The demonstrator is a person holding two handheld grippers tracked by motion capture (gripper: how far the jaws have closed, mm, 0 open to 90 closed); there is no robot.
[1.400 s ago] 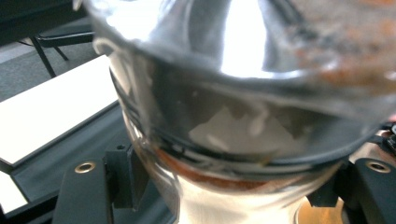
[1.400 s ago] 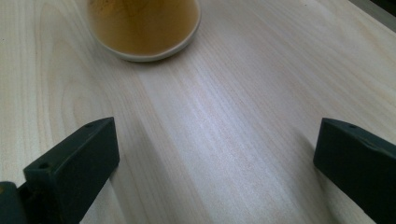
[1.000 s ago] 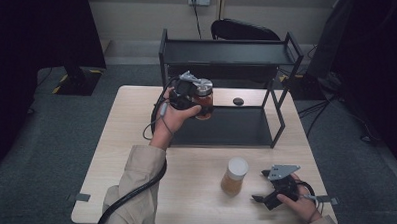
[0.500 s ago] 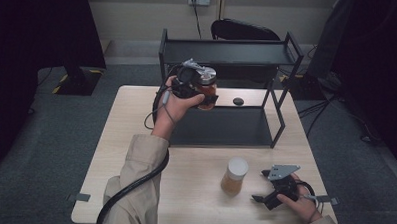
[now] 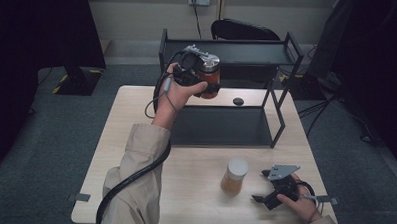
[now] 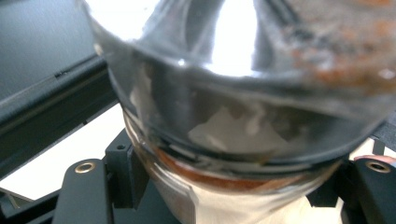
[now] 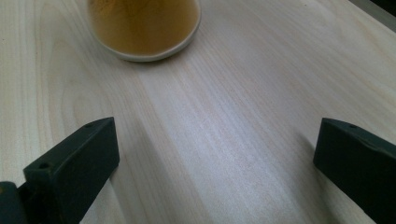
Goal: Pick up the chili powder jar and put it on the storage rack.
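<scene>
We have the jar (image 5: 208, 76) with the silver lid clamped in the left tongs (image 5: 197, 74), lifted clear of the bench (image 5: 136, 125) and level with the top shelf of the black rack (image 5: 229, 45), probably so it can go in over the shelf's raised front rail. In the left gripper view the jar (image 6: 233, 116) sits close and blurred, so we cannot judge the grip's depth. Our right tongs (image 5: 261, 198) rest wide and empty near the bench's front edge, just beside the 2nd jar (image 5: 234, 176), leaving the rack's front open.
</scene>
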